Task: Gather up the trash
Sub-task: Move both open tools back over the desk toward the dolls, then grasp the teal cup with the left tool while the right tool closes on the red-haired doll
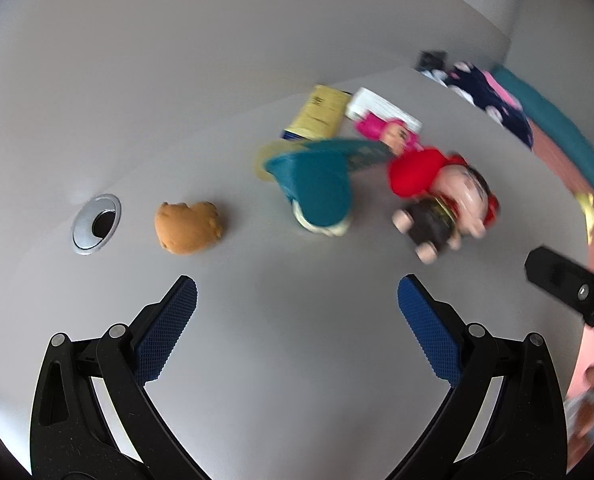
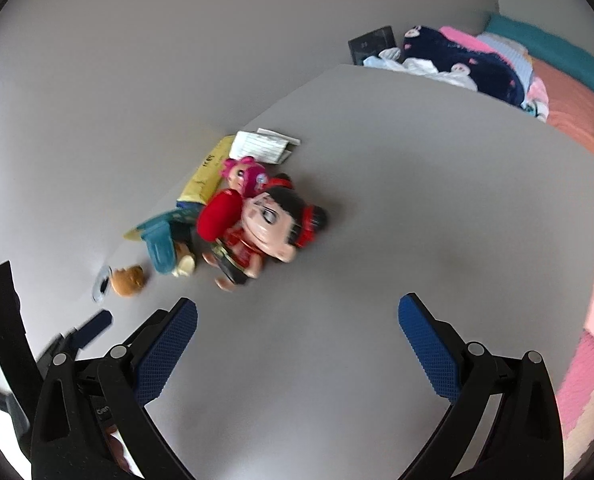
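Both held wide apart, empty, above the grey table [image 1: 257, 340]: left hand-held gripper [image 1: 297, 304], right hand-held gripper [image 2: 297, 316]. Landmark: big-headed doll in red costume [image 2: 265, 228]. Just behind it, touching, a pink-haired small doll [image 2: 245, 174], flat yellow paper packet [image 1: 319, 114] and white folded paper [image 2: 263, 146]. Beside it, a blurred teal object [image 1: 317, 188], hard to identify. Farther off, a brown bun-shaped lump [image 1: 189, 228] near a round silver cable grommet [image 1: 95, 224].

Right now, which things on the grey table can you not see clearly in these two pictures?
- Teal plastic piece: motion blur in both views; shape unclear.
- Print on the yellow packet: blurred and too small, and the big-headed doll covers part of it in the right view.
- Round silver cable port: tiny in the right view.
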{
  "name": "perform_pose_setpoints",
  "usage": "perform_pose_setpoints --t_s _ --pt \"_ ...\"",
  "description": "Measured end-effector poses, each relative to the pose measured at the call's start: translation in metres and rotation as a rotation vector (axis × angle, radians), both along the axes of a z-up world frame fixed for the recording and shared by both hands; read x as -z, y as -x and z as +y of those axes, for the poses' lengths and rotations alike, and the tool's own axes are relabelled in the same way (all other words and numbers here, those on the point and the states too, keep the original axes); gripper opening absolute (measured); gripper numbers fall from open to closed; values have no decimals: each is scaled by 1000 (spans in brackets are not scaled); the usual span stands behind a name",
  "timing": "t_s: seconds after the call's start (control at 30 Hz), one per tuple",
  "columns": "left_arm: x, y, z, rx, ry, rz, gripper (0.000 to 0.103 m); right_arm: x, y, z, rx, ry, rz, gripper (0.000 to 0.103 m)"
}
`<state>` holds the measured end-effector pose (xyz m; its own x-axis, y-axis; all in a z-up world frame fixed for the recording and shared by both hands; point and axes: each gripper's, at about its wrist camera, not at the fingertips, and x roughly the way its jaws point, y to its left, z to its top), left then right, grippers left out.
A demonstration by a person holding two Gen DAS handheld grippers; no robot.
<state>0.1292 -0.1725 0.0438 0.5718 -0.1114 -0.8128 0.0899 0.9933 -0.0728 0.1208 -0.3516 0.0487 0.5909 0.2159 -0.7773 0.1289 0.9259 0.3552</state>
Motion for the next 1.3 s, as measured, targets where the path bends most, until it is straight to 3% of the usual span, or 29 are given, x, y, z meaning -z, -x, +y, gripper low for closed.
perform_pose_setpoints --t_s 0.23,0.43,0.6,0.7,0.8,0.93,1.1,1.13,1.17,1.3 --pt "1 -30 11 -93 62 -2 97 14 -31 9 100 -39 27 100" --pt "1 -47 -2 -72 -7 -13 82 31 -54 4 165 -82 65 89" --pt "5 -57 -7 -65 -20 -4 81 40 -66 5 199 -92 73 78" --pt "8 -64 -8 -63 -5 5 80 39 -74 11 186 -35 76 74" --pt "11 -69 -9 -57 -3 9 80 37 -75 11 158 -41 75 68" --pt "17 -80 -10 -48 17 31 80 30 -70 6 129 33 54 67" --pt "22 -90 -10 -43 12 28 80 33 -63 -9 115 1 59 67" --pt "24 -92 -11 -38 7 27 69 34 -62 -11 113 -5 59 67" --pt "25 -94 -12 -30 13 33 53 35 -61 -13 109 -14 59 67" --pt "27 -93 -14 -17 -8 13 51 32 -59 -12 84 2 47 67"
